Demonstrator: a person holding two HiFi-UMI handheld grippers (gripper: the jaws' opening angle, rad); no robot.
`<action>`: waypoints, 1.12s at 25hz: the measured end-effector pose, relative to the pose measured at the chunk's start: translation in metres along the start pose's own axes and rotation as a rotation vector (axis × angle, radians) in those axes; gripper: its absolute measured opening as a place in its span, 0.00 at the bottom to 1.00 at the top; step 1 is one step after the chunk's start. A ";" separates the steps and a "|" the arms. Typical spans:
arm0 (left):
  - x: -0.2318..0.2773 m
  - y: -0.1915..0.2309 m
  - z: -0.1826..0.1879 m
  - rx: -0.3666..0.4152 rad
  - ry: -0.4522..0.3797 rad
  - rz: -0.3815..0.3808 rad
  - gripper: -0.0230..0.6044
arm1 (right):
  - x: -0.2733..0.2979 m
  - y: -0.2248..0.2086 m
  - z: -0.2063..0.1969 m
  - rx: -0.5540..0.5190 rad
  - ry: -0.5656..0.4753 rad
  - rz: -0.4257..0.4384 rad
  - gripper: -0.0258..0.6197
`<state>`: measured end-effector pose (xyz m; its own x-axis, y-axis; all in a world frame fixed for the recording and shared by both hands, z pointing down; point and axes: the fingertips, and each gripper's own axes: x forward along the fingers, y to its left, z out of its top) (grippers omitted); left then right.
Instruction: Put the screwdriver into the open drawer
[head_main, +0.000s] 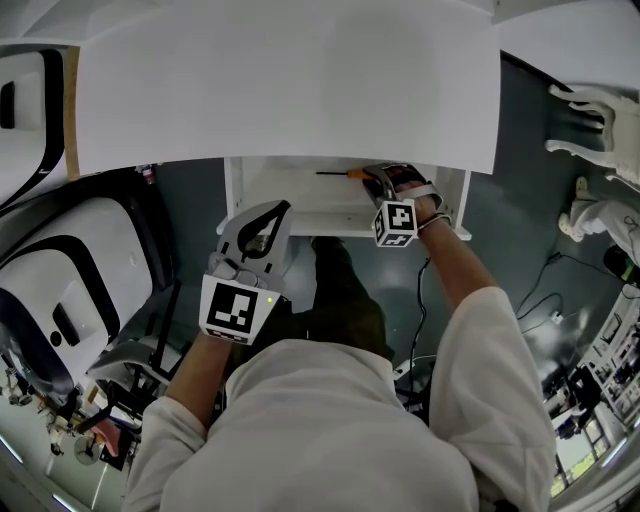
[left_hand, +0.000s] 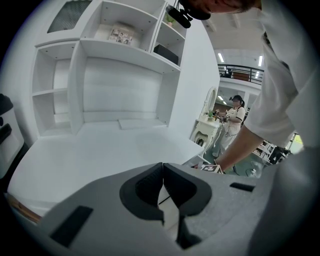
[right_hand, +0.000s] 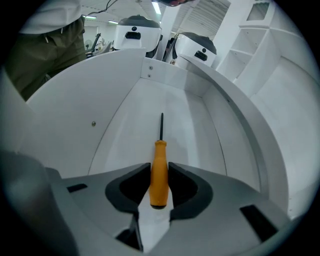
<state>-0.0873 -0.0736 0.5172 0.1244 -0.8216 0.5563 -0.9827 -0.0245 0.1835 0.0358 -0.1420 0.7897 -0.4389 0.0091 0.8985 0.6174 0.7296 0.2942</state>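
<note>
- The left gripper (left_hand: 163, 167) is held empty, its jaws pressed together.
- The screwdriver (right_hand: 159, 157) is pinched by its orange handle in the right gripper (right_hand: 160, 172), above the floor of the open drawer (right_hand: 125, 110).

Screwdriver (right_hand: 160, 152): orange handle, black shaft. Drawer (right_hand: 125, 115) white. Left gripper (left_hand: 163, 167), right gripper (right_hand: 159, 166): grey, black pads (right_hand: 130, 187); marker cubes (head_main: 396, 222) black-and-white squares. Desk top (head_main: 290, 90) white. Floor (head_main: 520, 230) at 3 o'clock dark teal-grey. Trousers (head_main: 345, 300) olive.

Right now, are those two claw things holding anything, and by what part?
The right gripper clamps the screwdriver by its orange handle, inside the drawer; the left gripper is shut, empty.
</note>
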 end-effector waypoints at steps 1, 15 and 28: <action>0.000 0.001 0.000 -0.001 0.000 0.001 0.05 | 0.001 0.000 -0.001 0.000 0.001 0.002 0.22; -0.003 0.000 0.000 -0.010 0.001 0.001 0.05 | -0.004 0.000 0.002 0.014 -0.015 0.029 0.29; -0.005 -0.005 0.009 0.020 -0.021 -0.014 0.05 | -0.027 -0.012 0.016 0.049 -0.061 -0.017 0.29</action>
<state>-0.0846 -0.0742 0.5063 0.1359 -0.8329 0.5365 -0.9834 -0.0478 0.1748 0.0296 -0.1406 0.7569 -0.4890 0.0365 0.8715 0.5774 0.7625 0.2920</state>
